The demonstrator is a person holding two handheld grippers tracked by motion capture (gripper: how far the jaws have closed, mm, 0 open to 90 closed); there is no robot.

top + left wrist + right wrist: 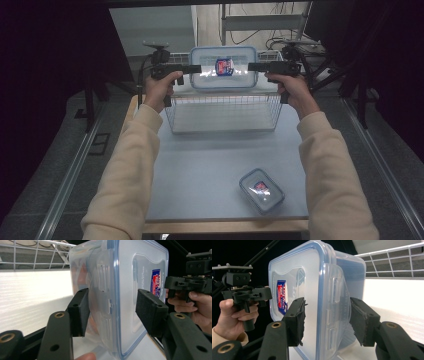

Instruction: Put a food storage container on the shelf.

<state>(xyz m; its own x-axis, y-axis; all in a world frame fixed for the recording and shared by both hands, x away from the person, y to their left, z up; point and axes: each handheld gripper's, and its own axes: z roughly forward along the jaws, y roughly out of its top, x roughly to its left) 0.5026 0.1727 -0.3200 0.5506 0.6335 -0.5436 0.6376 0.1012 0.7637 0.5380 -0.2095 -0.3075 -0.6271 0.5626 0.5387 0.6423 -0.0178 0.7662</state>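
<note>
A large clear container (223, 67) with a blue-rimmed lid and a red-blue label stands on edge at the far side of a wire basket (222, 97), lid towards me. My left gripper (197, 68) clasps its left end and my right gripper (251, 66) its right end. In the left gripper view the jaws (113, 315) straddle the container's latch side (105, 302), pads against lid and base. The right gripper view shows the same hold (328, 320) on the other latch (334, 297). Whether the container rests on the basket floor I cannot tell.
A smaller lidded container (261, 190) of the same kind lies on the grey table (200, 165) near its front right corner. The basket's wire walls (37, 255) (392, 262) rise close behind the held container. Dark stands and cables crowd the far right.
</note>
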